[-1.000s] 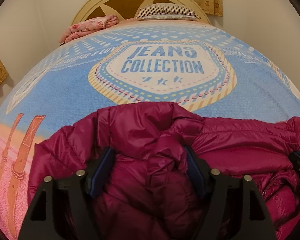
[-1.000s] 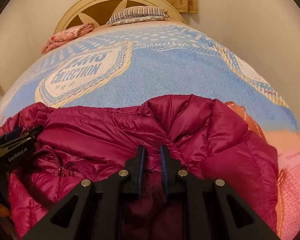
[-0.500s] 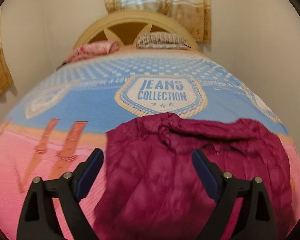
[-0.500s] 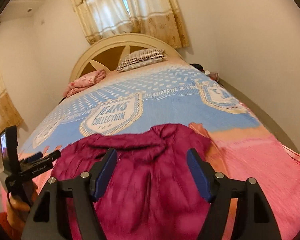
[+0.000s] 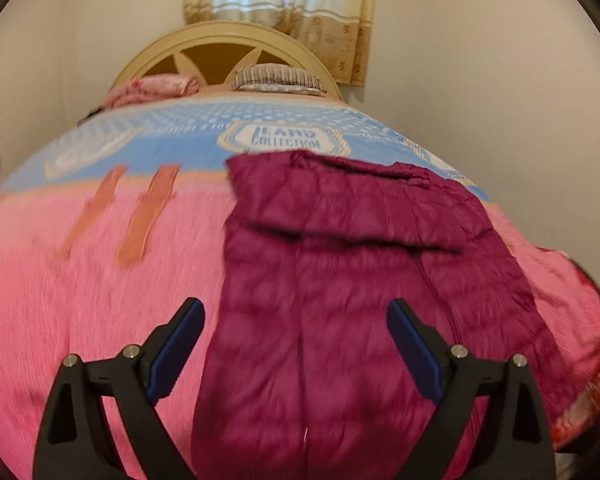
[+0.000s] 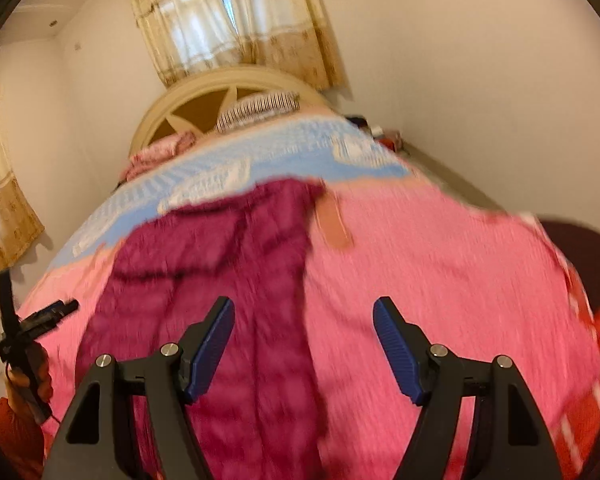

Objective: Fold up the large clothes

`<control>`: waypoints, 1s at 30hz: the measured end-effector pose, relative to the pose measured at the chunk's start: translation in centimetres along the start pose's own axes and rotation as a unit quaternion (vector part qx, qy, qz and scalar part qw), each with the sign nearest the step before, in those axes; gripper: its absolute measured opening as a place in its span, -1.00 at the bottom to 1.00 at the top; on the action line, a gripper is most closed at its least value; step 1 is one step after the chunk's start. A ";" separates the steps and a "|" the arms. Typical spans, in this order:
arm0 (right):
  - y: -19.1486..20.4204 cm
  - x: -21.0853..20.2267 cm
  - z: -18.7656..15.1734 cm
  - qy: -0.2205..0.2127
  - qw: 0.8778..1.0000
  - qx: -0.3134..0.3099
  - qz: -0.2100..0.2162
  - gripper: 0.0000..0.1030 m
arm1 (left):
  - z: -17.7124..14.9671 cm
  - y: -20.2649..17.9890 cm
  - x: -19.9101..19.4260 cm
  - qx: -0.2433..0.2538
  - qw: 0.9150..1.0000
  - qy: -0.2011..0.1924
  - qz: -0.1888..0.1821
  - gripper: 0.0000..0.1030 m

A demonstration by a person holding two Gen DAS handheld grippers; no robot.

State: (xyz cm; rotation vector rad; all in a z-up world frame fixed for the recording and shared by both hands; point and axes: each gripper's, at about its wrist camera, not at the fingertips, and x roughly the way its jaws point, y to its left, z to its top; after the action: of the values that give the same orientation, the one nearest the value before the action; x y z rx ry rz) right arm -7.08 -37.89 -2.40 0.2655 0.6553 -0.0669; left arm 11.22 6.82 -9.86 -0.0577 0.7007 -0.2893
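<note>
Maroon puffer jacket (image 5: 364,280) lies flat on the bedspread (image 5: 100,300), lengthwise along the bed, its far end reaching the blue band and its near end running under both cameras. Both views are motion-blurred. In the left wrist view the left gripper (image 5: 296,344) hangs above the near part of the jacket, jaws wide apart and holding nothing. In the right wrist view the right gripper (image 6: 304,344) hangs above the jacket's right edge, jaws likewise wide apart and empty, with bare pink bedspread under its right finger. 1 raised fold line crosses the jacket about midway; sleeves appear tucked in, though blur prevents certainty.

Handling, as a judgement: the jacket is quilted and filled, so it should be light, soft and springy, tending to puff back open after folding. Its shiny shell is probably slippery, so a shallow pinch may slide off. A sound hold is likely at the 2 near corners of the hem, 1 per gripper, taking all layers deep between the pads.

Background: headboard (image 5: 224,52), striped pillow (image 5: 278,77), pink bundle (image 5: 156,88), curtains (image 6: 228,20).
</note>
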 end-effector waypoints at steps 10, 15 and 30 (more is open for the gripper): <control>0.0 1.5 -7.9 0.089 0.996 -0.022 0.001 0.40 | -7.2 2.5 -3.4 -0.003 1.000 0.024 0.009 0.84; 1.8 2.9 -9.4 0.112 0.992 -0.054 -0.002 0.40 | -9.3 4.2 -4.1 -0.015 1.000 0.023 -0.016 0.84; 3.9 5.5 -12.2 0.171 0.980 -0.102 0.009 0.38 | -13.3 5.8 0.1 -0.069 0.988 0.111 -0.083 0.65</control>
State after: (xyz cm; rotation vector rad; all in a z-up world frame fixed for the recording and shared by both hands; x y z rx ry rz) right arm -9.39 -30.78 -14.13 0.0832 0.9946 0.0665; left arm 4.20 12.93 -20.93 -0.2194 0.9389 -0.4115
